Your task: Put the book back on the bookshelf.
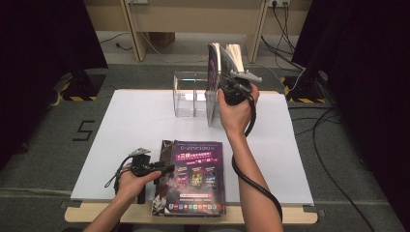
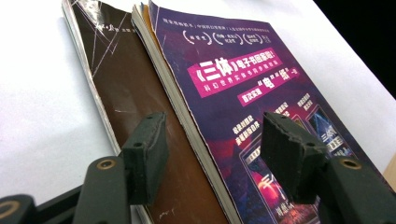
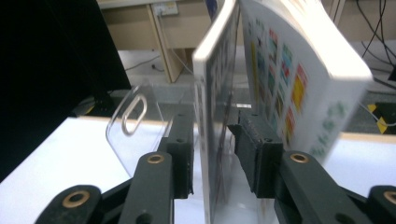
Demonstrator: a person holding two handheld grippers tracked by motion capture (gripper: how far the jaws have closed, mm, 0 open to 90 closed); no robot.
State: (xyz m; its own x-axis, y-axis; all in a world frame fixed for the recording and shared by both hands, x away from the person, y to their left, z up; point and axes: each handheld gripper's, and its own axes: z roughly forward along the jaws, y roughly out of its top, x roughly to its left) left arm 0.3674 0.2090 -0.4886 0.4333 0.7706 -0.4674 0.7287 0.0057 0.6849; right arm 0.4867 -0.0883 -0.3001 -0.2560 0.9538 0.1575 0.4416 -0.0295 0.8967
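- The right tool (image 1: 231,83) holds a book (image 1: 216,72) upright at the clear rack (image 1: 186,94) at the far side of the bench (image 1: 130,121). Its jaws stand on either side of the front cover and a thin sheaf of pages; a small gap shows on one side, so I cannot tell whether they clamp.
- Risk: the rest of the book (image 3: 299,70) fans away to the right, outside the jaws. If the grip is that loose, the heavy part could swing open or pull the cover free, and the book would drop beside the rack.
- Risk: the rack is light and see-through. A tilted book could catch its wall (image 3: 135,121) and push it along the bench.
- The right hand (image 1: 237,108) reaches forward with the forearm stretched out and the tool pointing away, level.
- The left hand (image 1: 133,181) rests low at the near edge, with its tool (image 1: 167,169) aimed sideways at the stack (image 1: 193,179) of two books.
- The left tool's jaws stand apart over the stack's edge, clamping nothing.
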